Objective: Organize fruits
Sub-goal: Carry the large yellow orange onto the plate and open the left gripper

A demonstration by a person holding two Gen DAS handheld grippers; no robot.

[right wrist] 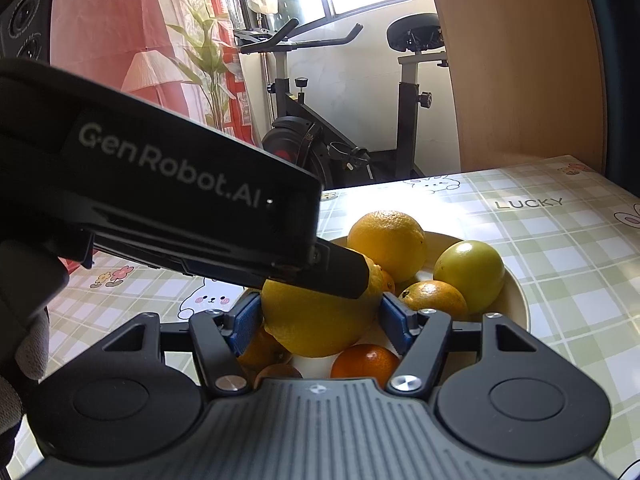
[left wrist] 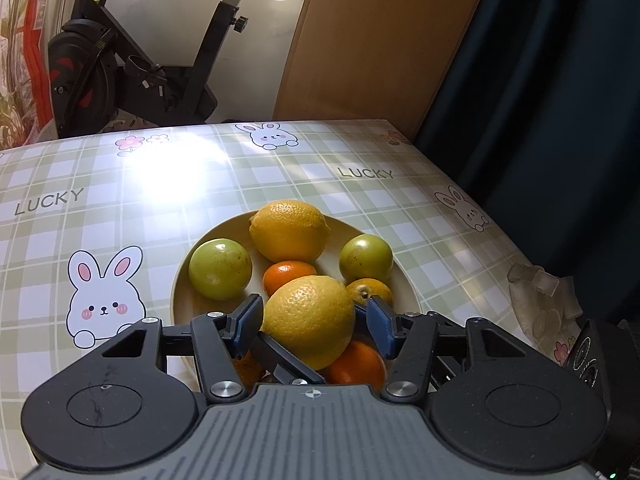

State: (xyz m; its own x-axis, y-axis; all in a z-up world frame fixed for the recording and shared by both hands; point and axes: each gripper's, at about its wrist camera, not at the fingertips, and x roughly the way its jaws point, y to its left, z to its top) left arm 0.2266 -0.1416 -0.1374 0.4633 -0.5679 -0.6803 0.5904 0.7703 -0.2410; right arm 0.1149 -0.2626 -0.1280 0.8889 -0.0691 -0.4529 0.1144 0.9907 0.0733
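Note:
A cream plate on the table holds a far lemon, two green fruits and several small oranges. A near lemon sits between the blue pads of my left gripper; the pads touch its sides. In the right wrist view the same lemon also sits between the blue pads of my right gripper. The left gripper's black body crosses above it and hides its top. Whether the lemon rests on the other fruit or is lifted, I cannot tell.
The table has a green checked cloth with bunnies and "LUCKY" print. A crumpled clear plastic piece lies near the right table edge. An exercise bike and a wooden board stand behind the table.

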